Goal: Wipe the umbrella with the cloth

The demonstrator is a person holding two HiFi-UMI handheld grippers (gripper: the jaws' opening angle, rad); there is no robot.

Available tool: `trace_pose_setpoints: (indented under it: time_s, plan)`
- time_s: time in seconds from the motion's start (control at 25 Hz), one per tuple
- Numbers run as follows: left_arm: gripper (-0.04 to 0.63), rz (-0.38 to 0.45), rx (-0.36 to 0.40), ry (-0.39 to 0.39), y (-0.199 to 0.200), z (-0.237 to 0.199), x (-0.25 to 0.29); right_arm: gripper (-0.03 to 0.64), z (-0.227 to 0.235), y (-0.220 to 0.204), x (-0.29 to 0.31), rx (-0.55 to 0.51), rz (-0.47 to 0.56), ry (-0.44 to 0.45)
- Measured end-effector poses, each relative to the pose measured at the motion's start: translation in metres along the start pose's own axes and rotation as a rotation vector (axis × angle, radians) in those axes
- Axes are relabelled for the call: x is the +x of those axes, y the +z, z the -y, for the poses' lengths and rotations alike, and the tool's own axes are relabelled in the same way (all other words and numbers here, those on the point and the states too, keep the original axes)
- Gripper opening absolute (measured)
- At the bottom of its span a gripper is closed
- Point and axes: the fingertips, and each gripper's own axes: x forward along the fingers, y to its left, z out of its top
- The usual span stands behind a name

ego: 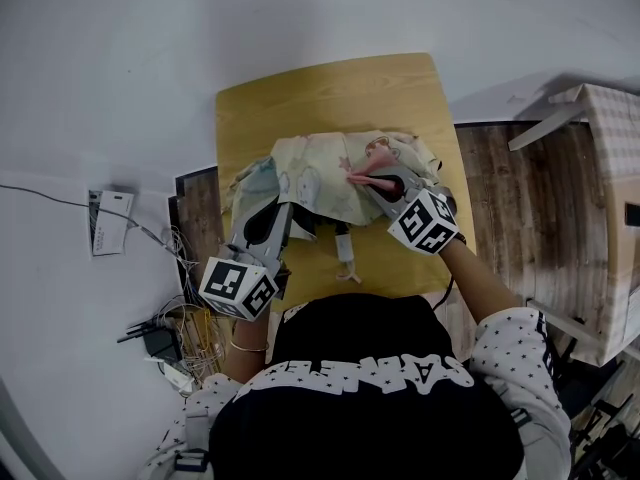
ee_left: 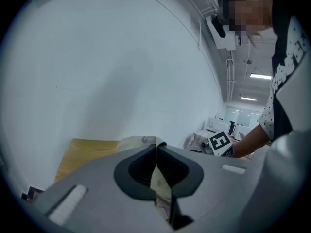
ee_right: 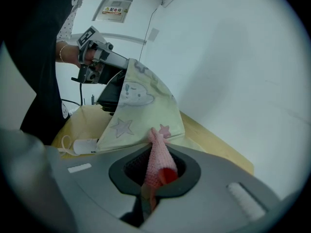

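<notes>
The umbrella (ego: 320,183) lies folded and loose on the wooden table (ego: 300,98), in front of the person. Its pale yellow fabric has printed clouds and stars. The left gripper (ego: 272,218) is at the left edge of the umbrella; its jaws are pressed together on a fold of this fabric (ee_left: 160,181) and hold that side raised above the table. The right gripper (ego: 378,190) is at the right side, and its jaws are closed on a pink knitted cloth (ee_right: 158,161). The free end of the cloth touches the umbrella fabric. A white handle (ee_right: 85,145) lies on the table beside the umbrella, near the person.
</notes>
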Motion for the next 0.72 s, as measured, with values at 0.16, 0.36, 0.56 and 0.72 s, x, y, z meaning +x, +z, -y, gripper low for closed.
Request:
trace_pose_setpoints:
  time_s: [0.16, 0.36, 0.56, 0.72]
  plan:
    - [0.005, 0.006, 0.01, -0.029, 0.003, 0.012, 0.004, 0.032, -0.006, -0.005, -0.007, 0.012, 0.004, 0.003]
    - [0.005, 0.0, 0.033, -0.08, 0.005, 0.033, 0.012, 0.032, -0.013, -0.012, -0.016, 0.034, 0.006, 0.005]
    - [0.005, -0.01, 0.062, -0.134, 0.004, 0.057, 0.025, 0.032, -0.02, -0.022, -0.027, 0.046, 0.008, 0.016]
    - [0.005, -0.019, 0.081, -0.168, 0.002, 0.075, 0.037, 0.032, -0.024, -0.031, -0.036, 0.055, 0.004, 0.031]
